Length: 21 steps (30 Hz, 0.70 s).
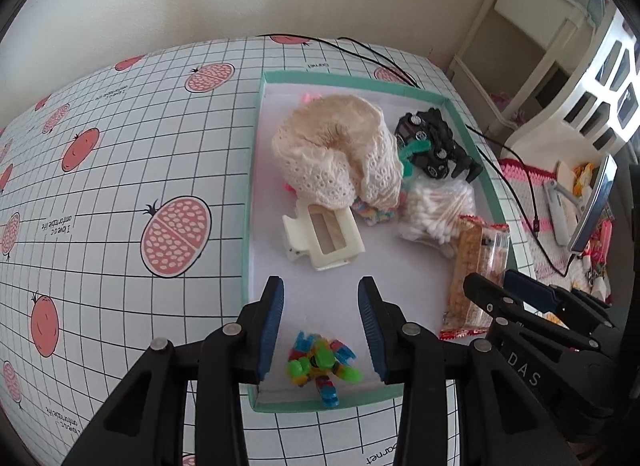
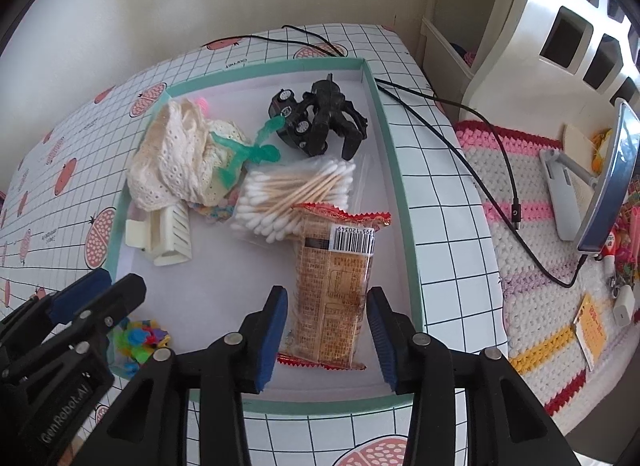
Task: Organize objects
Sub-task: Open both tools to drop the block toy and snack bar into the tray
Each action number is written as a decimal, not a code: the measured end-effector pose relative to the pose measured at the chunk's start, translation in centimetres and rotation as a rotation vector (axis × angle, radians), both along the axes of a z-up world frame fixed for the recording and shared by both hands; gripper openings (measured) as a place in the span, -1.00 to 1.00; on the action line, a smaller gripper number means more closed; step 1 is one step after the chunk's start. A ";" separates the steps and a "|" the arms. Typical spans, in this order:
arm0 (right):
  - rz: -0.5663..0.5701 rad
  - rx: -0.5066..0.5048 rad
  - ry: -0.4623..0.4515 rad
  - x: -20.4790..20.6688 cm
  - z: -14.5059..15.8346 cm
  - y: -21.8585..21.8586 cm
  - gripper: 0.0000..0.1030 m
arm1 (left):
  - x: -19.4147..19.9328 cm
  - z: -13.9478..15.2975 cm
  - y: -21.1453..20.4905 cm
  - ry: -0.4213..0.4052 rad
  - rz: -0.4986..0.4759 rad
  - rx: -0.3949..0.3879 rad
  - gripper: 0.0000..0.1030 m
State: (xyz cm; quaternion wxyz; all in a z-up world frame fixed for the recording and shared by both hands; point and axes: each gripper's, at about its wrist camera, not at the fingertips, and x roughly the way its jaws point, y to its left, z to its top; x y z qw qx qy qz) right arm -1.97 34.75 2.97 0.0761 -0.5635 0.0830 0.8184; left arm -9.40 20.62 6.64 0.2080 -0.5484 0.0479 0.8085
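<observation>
While both grippers hang spread and empty, left gripper (image 1: 321, 330) over the tray's (image 1: 251, 201) near edge, right gripper (image 2: 327, 330) straddles the snack packet (image 2: 334, 286), lengthwise toward the far edge.

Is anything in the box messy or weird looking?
A bit messy. The cream lace hat is crumpled over other things, hiding part of the white hair clip and a pink thing behind it. The black toy car lies flipped, wheels up. Nothing looks spilled or broken.
</observation>
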 end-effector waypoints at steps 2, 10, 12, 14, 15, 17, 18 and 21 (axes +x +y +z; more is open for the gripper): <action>0.003 0.002 0.003 0.1 0.1 -0.2 -0.13 | -0.3 0.0 -0.2 0.006 0.018 -0.004 -0.23; 0.003 0.012 0.034 0.0 0.3 -0.2 -0.05 | -1.1 -0.1 -2.2 0.012 0.091 -0.008 -0.11; -0.005 0.006 0.047 0.0 0.4 -0.2 0.10 | -1.5 -0.2 -2.5 0.021 0.113 -0.018 -0.01; -0.005 0.003 0.056 0.0 0.5 -0.3 0.21 | -1.6 -0.2 -2.9 0.029 0.128 -0.023 0.01; -0.006 0.002 0.060 0.0 0.5 -0.3 0.25 | -1.8 -0.3 -3.1 0.032 0.138 -0.024 0.04; -0.006 0.001 0.067 -0.1 0.6 -0.4 0.35 | -2.0 -0.4 -3.6 0.041 0.157 -0.027 0.41; -0.006 0.003 0.071 -0.1 0.6 -0.5 0.38 | -2.0 -0.4 -3.9 0.048 0.171 -0.028 0.46; -0.004 0.002 0.078 -0.2 0.5 -0.6 0.50 | -2.4 -0.5 -4.5 0.055 0.196 -0.027 0.58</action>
